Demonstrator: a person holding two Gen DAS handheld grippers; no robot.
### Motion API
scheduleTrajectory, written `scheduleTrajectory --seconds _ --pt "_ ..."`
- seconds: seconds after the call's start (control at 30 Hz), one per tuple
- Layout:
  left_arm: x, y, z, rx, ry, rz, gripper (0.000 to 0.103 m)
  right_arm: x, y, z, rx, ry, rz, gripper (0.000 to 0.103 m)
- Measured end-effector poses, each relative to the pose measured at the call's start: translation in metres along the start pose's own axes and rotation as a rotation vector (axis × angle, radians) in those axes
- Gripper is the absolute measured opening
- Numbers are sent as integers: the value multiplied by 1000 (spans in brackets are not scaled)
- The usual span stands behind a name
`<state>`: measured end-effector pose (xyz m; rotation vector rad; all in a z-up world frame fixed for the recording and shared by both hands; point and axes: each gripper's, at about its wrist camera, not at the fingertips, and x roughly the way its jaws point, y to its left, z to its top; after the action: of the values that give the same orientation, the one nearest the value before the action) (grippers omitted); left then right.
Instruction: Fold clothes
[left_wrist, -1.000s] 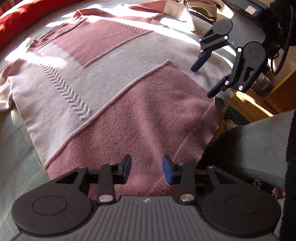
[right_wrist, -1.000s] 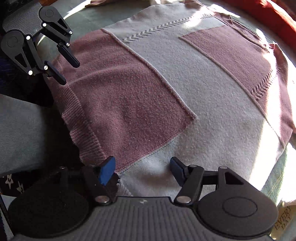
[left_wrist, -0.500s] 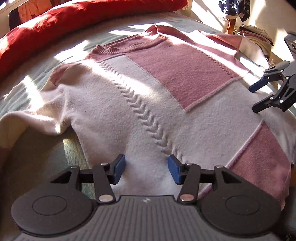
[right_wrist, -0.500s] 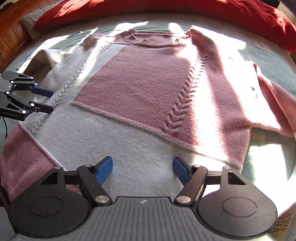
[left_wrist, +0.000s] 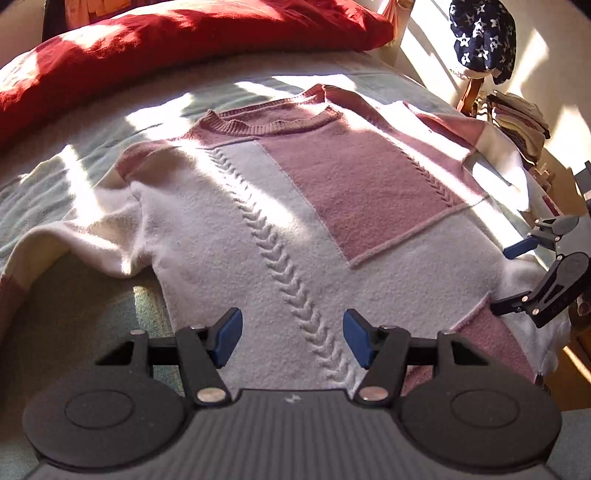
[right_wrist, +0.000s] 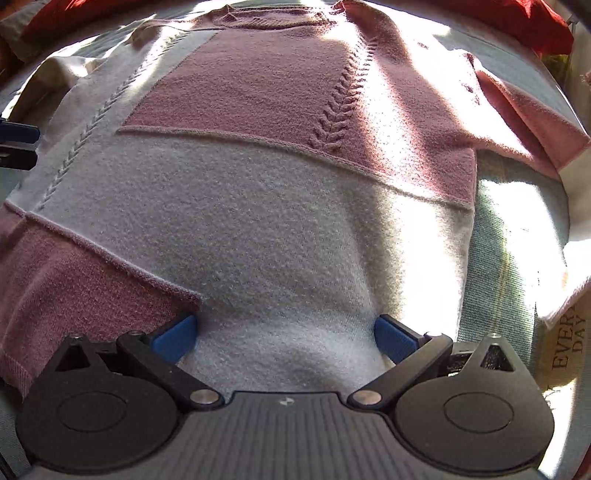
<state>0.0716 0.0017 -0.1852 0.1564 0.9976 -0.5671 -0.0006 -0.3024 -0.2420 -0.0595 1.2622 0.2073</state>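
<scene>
Left wrist view, one sweater (left_wrist: 207, 236), two grippers, left gripper (left_wrist: 292, 339), right gripper (right_wrist: 286, 334), fingers opening, nothing gripped.

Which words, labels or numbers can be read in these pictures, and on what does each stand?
"EVER" over "DAY", cut off by the picture edge: on a pale object at the right edge of the right wrist view.
Small print on the right gripper arm, seen from the left wrist: too small to read.
Nothing else readable.

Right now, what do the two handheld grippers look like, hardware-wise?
Both match. The left gripper and right gripper have a dark grey ribbed body with a small white logo, two round black discs either side, black linkage arms on silver pivot pins, and blue pads on the fingers. No cables, sleeves or hands visible.
</scene>
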Motion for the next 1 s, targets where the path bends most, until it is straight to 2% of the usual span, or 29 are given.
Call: scheduleTrajectory --seconds 0.1,0.17,0.3,0.4,0.47,0.6,0.7,0.83,0.9,1.0 --pt "13 13 32 15 -57 -18 62 -11 -5 26 59 9 6 103" --pt "26 24 53 2 -84 -35 67 -19 -8 43 99 15 10 103" --pt "67 50 91 -75 -109 -71 68 -23 -18 99 143 -135 29 103" --pt "96 64 103 -162 -129 -94 68 3 -27 160 143 -258 42 103" --pt "112 70 105 -191 -143 -79 68 25 -36 191 143 -332 48 103" --pt "137 86 109 -247 -176 -46 68 75 -57 229 164 -376 14 103" --pt "149 95 123 -248 -206 -13 68 87 -68 247 159 -435 -9 103" --pt "162 101 149 -248 -219 10 70 90 -87 267 187 -468 -22 103" --pt "154 100 156 -242 -219 20 69 82 -92 272 209 -438 -27 103" --pt "127 95 152 -236 -228 10 71 56 -90 257 226 -447 58 103"
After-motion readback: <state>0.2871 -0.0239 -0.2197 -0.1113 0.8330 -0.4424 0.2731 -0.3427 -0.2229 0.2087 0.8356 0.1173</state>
